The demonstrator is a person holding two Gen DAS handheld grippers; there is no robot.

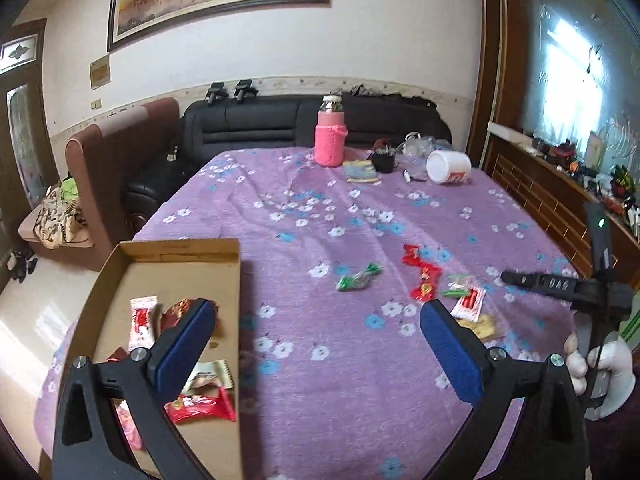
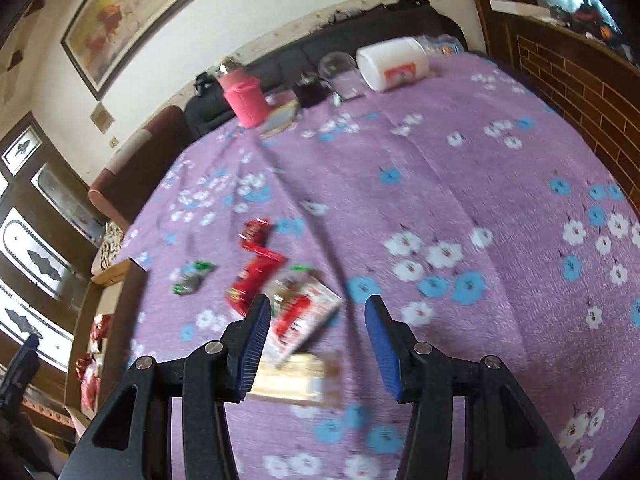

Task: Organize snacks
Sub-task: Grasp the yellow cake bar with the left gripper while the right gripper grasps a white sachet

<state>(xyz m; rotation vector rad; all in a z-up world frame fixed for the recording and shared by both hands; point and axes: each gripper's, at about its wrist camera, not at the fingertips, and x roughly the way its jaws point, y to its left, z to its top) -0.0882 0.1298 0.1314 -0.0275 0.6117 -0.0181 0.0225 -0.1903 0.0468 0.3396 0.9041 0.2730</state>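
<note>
A cardboard box (image 1: 176,251) sits at the table's left edge with several snack packets in it, among them a red one (image 1: 200,406) and a white-and-red one (image 1: 141,320). My left gripper (image 1: 320,340) is wide open and empty, its left finger over the box. Loose on the purple floral cloth lie a green candy (image 1: 357,278), red packets (image 1: 426,282), a white-and-red packet (image 2: 308,316) and a beige packet (image 2: 296,380). My right gripper (image 2: 316,312) hovers open over this cluster with nothing pressed between its pads. It also shows in the left wrist view (image 1: 516,279), held by a gloved hand (image 1: 604,376).
At the table's far end stand a bottle in a pink sleeve (image 1: 330,136), a white jar on its side (image 1: 447,166), a small booklet (image 1: 361,171) and clear glassware. A black sofa (image 1: 312,120) lies behind the table. A brick-patterned cabinet (image 1: 540,192) runs along the right.
</note>
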